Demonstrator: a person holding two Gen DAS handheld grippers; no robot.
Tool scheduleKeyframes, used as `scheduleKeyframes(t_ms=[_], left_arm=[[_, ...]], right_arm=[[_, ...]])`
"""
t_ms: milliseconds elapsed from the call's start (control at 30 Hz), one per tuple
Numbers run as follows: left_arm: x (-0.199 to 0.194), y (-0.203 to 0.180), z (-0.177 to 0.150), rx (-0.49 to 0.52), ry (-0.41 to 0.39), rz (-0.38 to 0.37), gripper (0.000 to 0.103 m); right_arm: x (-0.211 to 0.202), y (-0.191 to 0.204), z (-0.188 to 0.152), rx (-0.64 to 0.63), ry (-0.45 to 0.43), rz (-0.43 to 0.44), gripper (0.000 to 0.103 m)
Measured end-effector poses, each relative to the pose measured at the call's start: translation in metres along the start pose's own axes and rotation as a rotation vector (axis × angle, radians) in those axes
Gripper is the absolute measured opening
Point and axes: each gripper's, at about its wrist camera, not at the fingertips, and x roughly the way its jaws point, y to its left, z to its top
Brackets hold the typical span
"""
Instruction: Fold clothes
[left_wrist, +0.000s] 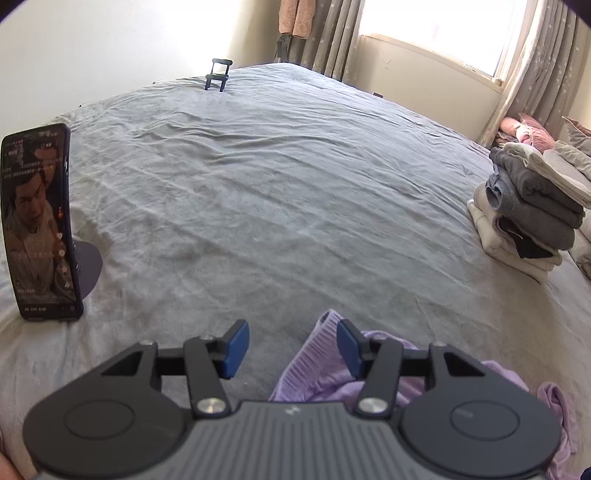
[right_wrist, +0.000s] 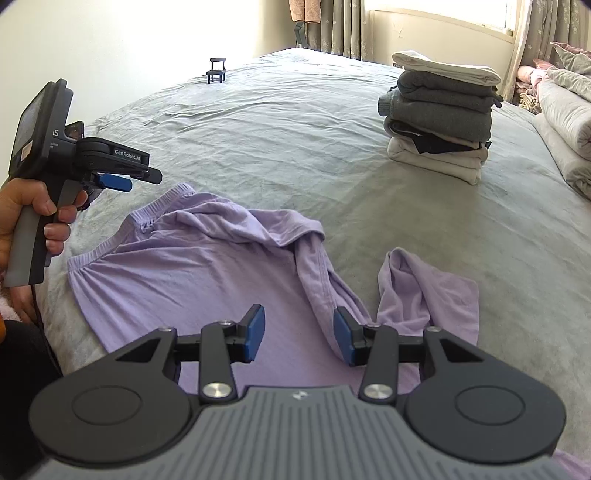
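L wrist: left gripper spread, nothing btwn pads, above grey bedsheet; lilac garment under right finger; phone on stand far left; folded stack far right.
R wrist: right gripper spread, empty, over garment; stack ahead-right.

Lilac pants lie crumpled on grey bed sheet, unfolded. Ribbed elastic waistband at left, bunched near top. One leg twisted into a narrow rope down the middle; other leg end rumpled at right, w/ gap of sheet between. Folded stack of clothes sits well apart, far right: whites & greys, neat.
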Motion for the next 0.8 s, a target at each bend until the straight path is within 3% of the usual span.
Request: scheduleKeyframes(t_ms=[233, 400, 500, 800], left_arm=[[0.039, 0.012, 0.014, 0.002, 0.044, -0.021, 0.049], [0.054, 0.015, 0.011, 0.019, 0.057, -0.091, 0.049], [0.055, 0.018, 0.014, 0.033, 0.051, -0.096, 0.045], [0.061, 0.034, 0.018, 0.057, 0.082, -0.199, 0.043]], right_arm=[[0.037, 0.003, 0.025, -0.061, -0.025, -0.038, 0.045], [0.064, 0.005, 0.041, -0.095, -0.043, -0.047, 0.045], [0.079, 0.003, 0.044, -0.108, -0.046, -0.056, 0.045], [0.104, -0.002, 0.04, -0.139, -0.065, -0.057, 0.045]])
